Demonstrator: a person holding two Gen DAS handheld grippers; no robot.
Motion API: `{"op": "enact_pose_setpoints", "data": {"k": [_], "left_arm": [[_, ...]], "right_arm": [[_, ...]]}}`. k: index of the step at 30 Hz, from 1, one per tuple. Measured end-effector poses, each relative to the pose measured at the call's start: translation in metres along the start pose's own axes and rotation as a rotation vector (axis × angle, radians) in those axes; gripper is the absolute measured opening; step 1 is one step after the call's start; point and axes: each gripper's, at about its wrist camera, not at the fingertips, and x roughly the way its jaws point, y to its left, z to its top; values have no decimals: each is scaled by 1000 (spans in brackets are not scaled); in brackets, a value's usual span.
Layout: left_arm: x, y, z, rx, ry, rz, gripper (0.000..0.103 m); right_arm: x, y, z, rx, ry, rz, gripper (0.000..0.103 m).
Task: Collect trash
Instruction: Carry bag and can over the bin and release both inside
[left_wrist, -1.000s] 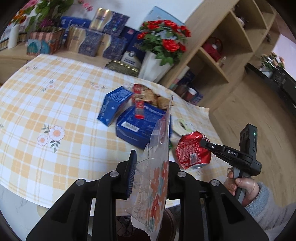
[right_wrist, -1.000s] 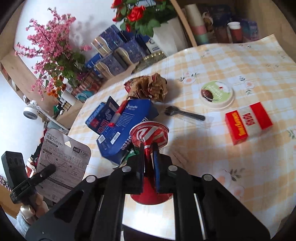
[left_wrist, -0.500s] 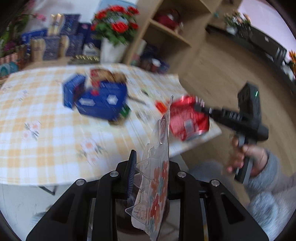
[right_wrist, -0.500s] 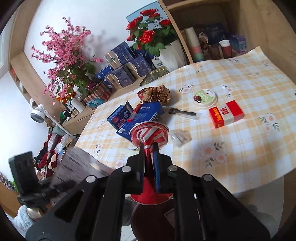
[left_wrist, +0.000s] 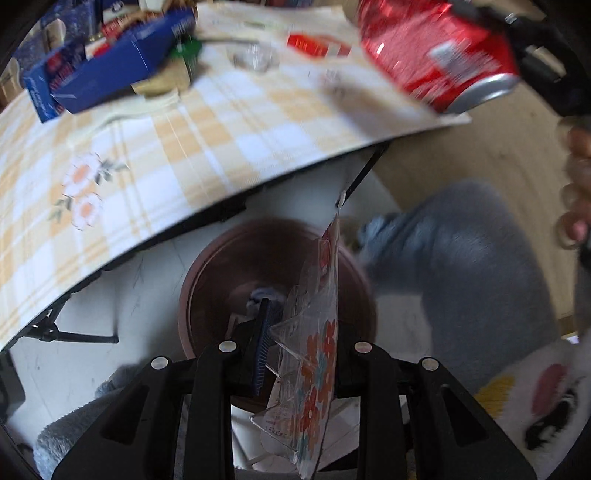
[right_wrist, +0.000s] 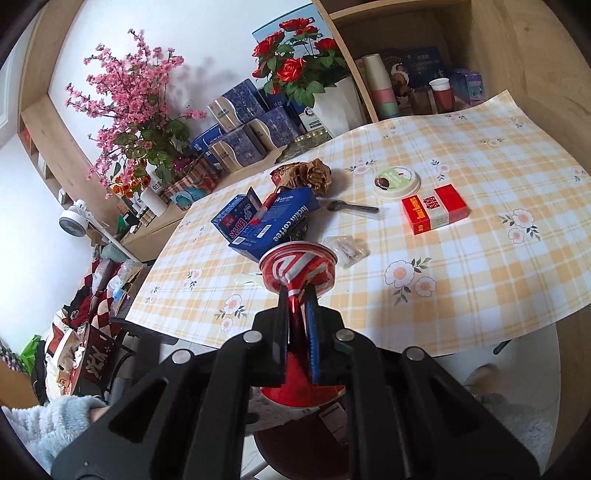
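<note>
- We have the left gripper (left_wrist: 301, 347) pointing steeply down, its jaws clamped on a clear plastic package (left_wrist: 317, 332) with an orange flower print, held edge-on.
- Right under that package sits the brown bin (left_wrist: 207, 273) on the floor, just below the edge of the table (left_wrist: 155, 147), so we judge this is the drop step.
- To do it well, we want the package's lower end over the middle of the bin's mouth before we let go; it is tall and light and could tip over the rim.
- Over to the right gripper (right_wrist: 297, 325): jaws pinched shut on the flattened middle of a crushed red can (right_wrist: 297, 266), hanging beside the table edge.
- We should bring the can over the bin next; the bin's dark rim (right_wrist: 314, 435) shows just below it.
- Left on the table: a blue box (right_wrist: 275, 221), a red pack (right_wrist: 436, 208), a lid (right_wrist: 395, 179), a spoon (right_wrist: 352, 207).
</note>
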Motion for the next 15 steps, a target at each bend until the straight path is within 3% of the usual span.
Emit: {"op": "enact_pose_setpoints", "data": {"k": [8,9,10,12,15], "left_arm": [[31,6,9,5,54,86,26],[31,6,10,0,41,98,32],[30,5,13,-8,20,106,49],[18,8,14,-49,-46,113,69],[-5,14,13,-103,-119,81,74]], "right_arm": [[1,-5,-6,17,12,-5,12],[1,-5,-7,18,14,-6,12],[0,-6,-8,19,15,-5,12],[0,-6,-8,19,15,-8,12],[-2,-7,-13,20,21,-19,12]]}}
